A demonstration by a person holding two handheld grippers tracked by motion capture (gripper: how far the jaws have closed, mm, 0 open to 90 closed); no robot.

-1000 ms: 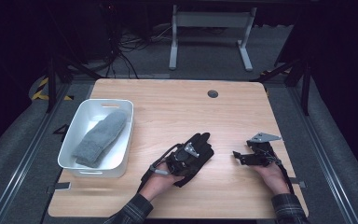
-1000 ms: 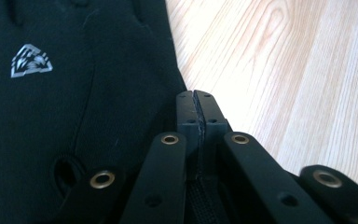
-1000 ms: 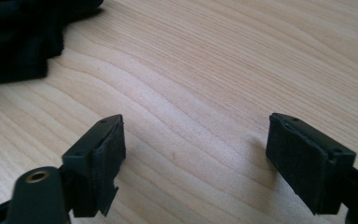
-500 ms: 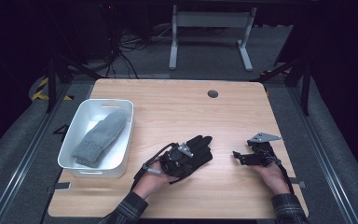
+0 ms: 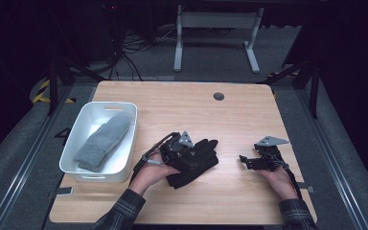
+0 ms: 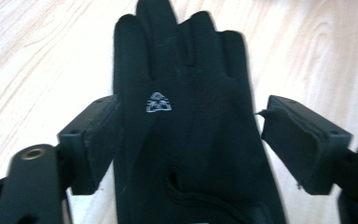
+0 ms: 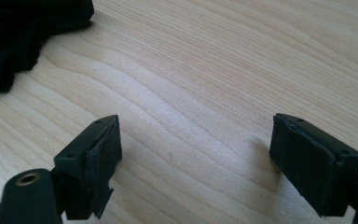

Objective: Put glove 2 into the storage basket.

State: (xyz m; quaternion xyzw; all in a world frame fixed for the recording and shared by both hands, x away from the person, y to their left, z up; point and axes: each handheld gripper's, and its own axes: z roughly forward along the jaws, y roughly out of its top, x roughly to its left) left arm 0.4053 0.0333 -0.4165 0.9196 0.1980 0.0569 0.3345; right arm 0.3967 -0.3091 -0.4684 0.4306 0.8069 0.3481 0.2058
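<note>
Left tool [image 6: 186, 140] stands wide, its jaws straddling the black glove [image 6: 186, 130] that lies flat on the tabletop [image 5: 182, 100], just right of the white bin [image 5: 79, 132]. Closing now, it might pinch only the top layer or push the glove askew. Right tool [image 7: 193, 149], also wide, hovers apart. A grey mitten [image 5: 100, 142] already lies in the bin.

We take this for a lab or recording studio. Black surroundings enclose the wooden surface [image 5: 182, 100], with loose cables [image 5: 136, 45] on grey carpet at upper left and floor rails [image 5: 26, 158] along the sides.
</note>
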